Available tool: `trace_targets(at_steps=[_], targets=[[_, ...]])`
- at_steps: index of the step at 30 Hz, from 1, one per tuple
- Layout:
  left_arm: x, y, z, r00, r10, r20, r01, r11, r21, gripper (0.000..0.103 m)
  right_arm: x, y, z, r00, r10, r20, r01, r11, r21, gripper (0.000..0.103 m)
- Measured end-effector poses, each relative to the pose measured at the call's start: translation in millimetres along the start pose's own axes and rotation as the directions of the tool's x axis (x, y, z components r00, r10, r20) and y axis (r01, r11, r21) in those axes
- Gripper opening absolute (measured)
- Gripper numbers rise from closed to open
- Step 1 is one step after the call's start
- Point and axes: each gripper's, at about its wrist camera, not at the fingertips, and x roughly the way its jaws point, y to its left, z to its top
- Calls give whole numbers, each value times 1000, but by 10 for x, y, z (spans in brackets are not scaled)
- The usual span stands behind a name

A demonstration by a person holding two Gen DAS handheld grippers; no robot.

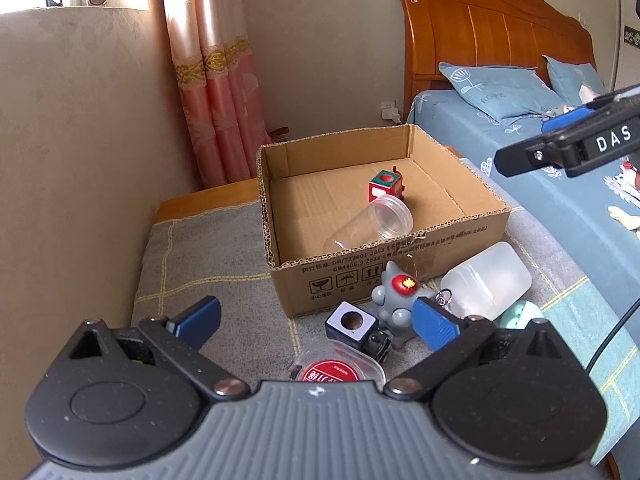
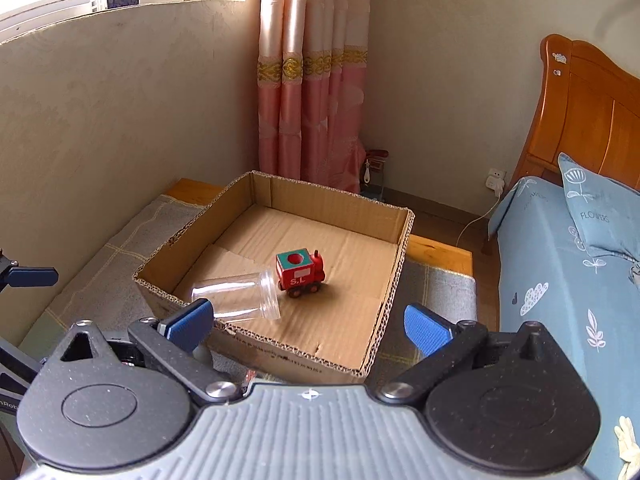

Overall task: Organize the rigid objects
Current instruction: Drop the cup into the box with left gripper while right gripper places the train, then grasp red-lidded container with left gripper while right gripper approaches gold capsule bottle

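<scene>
1. Left gripper [image 1: 316, 322] spread wide and empty, above the grey checked surface [image 1: 200, 264].
2. Right gripper [image 2: 308, 322] likewise spread, gripping nothing, poised near the cardboard box [image 2: 384, 300].
3. Inside the box: clear plastic jar [image 2: 240, 294] on its side, touching the red toy train [image 2: 300, 272].
4. Outside, by the box front: grey toy figure [image 1: 394, 294], white-topped cube [image 1: 352, 322], frosted bottle [image 1: 488, 280], red-lidded container [image 1: 334, 370].
</scene>
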Motion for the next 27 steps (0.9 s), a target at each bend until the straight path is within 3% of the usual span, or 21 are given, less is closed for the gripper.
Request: trace_targets(at_steps=[9,15,19,27], targets=[[-178,-75,-325,998,61,19,-61,998,17,101,-175,288,-572,999,-30,-34,32,999,34,103],[-275,15,-545,997,72,38,-70,996,-49,101,-201,585,-1084,997,-78,-20,79,995,68,103],[-291,75,-668,992,121,42,-118,991,-67,101,-170,854,-1283,997,-78,-22,79,996,44,103],[-242,198,-845,994,109,11,-107,990,-87,101,121,1243,-1410,987,-147,-66,141,987,-81,103]])
